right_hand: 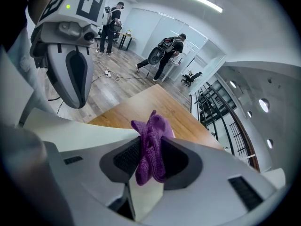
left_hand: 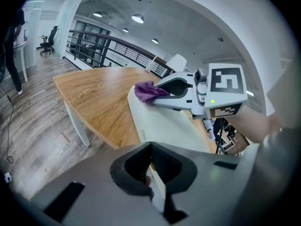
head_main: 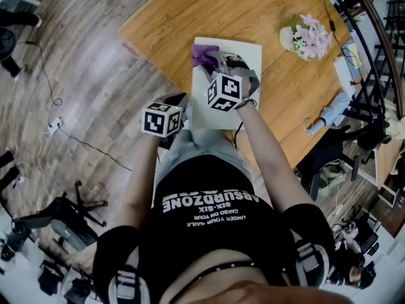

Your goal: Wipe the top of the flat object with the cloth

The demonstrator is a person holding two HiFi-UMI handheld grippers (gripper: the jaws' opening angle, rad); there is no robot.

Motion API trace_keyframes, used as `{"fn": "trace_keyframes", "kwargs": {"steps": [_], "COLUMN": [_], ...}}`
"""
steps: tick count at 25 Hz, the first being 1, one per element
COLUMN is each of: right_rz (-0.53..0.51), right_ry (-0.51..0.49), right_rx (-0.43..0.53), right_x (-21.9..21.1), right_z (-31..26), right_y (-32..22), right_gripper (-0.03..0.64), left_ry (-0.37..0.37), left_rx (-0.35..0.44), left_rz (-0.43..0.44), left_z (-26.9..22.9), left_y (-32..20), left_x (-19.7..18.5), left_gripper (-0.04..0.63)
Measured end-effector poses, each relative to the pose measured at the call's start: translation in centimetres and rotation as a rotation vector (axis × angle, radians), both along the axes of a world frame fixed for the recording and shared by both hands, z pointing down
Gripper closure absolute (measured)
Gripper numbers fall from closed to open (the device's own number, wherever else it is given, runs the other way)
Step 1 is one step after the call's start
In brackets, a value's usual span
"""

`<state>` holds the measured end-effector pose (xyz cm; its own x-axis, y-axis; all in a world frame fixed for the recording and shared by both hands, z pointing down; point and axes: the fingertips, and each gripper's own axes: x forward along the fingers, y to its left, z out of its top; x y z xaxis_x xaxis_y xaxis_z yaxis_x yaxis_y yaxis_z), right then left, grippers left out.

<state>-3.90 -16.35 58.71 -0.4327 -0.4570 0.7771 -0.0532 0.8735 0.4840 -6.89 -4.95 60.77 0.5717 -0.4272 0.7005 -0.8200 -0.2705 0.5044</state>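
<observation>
My right hand-held gripper (right_hand: pixel 149 160) is closed tight on the one purple cloth (head_main: pixel 204 54), at the far left corner of the one flat white object (head_main: pixel 245 54). My left hand-held gripper (left_hand: pixel 151 167) clamps its near edge. Its long axis runs away from me across the wooden surface (head_main: pixel 190 11)

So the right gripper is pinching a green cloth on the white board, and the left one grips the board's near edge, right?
Not quite: the cloth is purple, not green, as the right gripper view shows. The rest holds: the right gripper pinches it on the white board, and the left gripper grips the board's near edge.
</observation>
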Motion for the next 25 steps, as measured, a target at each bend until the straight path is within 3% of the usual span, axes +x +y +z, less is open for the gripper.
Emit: {"fn": "trace_keyframes", "kwargs": {"steps": [25], "right_rz": [-0.050], "right_ry": [-0.038], "right_rx": [-0.018], "right_x": [1.4], "right_z": [0.0], "right_y": [13.7], "right_gripper": [0.483], "left_ry": [-0.015], "left_rx": [0.043], "left_rz": [-0.036], "left_z": [-1.1], "left_y": [6.0], "left_x": [0.4], "left_gripper": [0.580]}}
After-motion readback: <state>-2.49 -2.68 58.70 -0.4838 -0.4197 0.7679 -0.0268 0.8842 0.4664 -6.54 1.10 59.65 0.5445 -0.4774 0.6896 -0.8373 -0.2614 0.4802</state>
